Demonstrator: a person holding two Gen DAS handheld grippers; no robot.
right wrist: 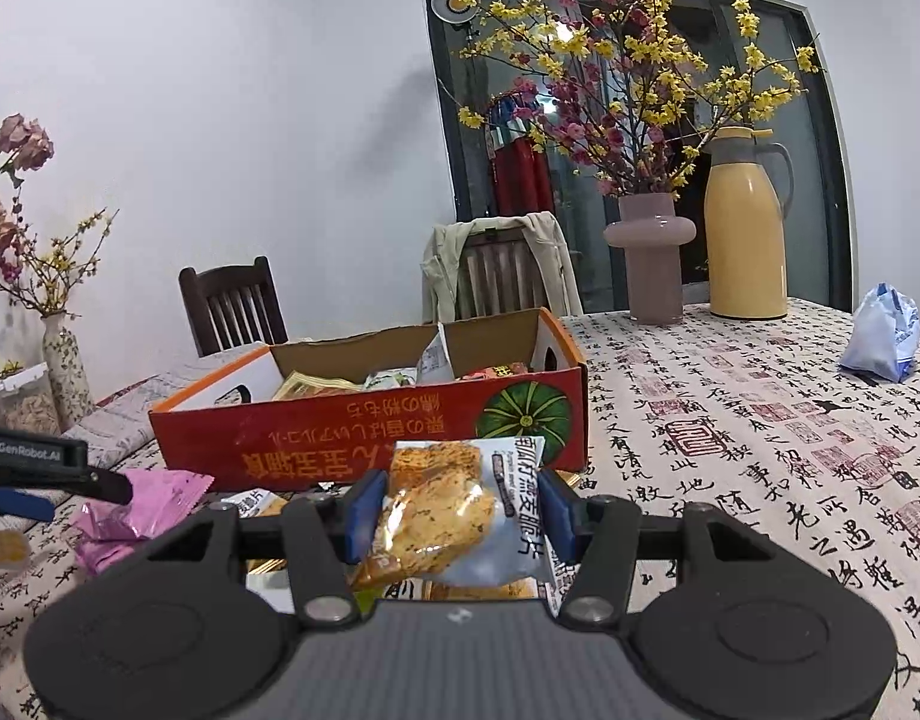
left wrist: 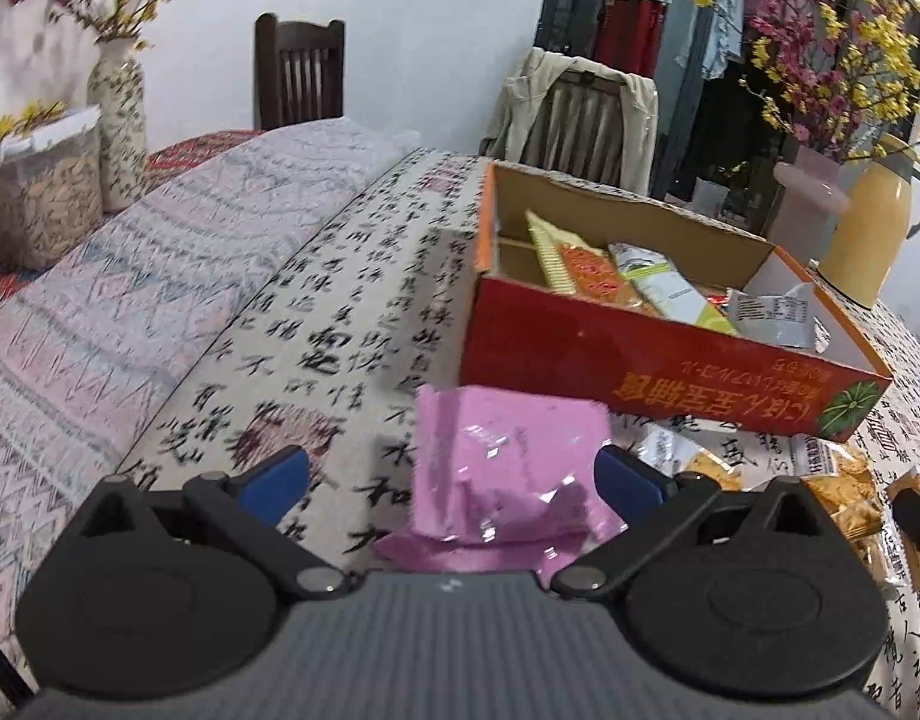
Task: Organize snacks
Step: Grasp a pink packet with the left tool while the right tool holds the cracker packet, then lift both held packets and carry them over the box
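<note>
An open red-orange cardboard box [left wrist: 658,360] holds several snack packets; it also shows in the right wrist view [right wrist: 316,438]. My left gripper [left wrist: 454,477] is open, its blue pads wide apart around a pink snack packet [left wrist: 508,468] lying on the tablecloth just before the box. The pink packet also shows at the left of the right wrist view [right wrist: 142,510], beside the left gripper's fingers [right wrist: 16,504]. My right gripper [right wrist: 460,519] is shut on a cracker packet [right wrist: 454,516] and holds it in front of the box.
More cracker packets [left wrist: 844,498] lie on the calligraphy tablecloth [right wrist: 760,480] right of the pink one. A mauve vase [right wrist: 649,258], a yellow thermos [right wrist: 745,222] and a blue-white bag [right wrist: 880,333] stand behind. Two chairs are at the far edge; a jar [left wrist: 46,204] stands left.
</note>
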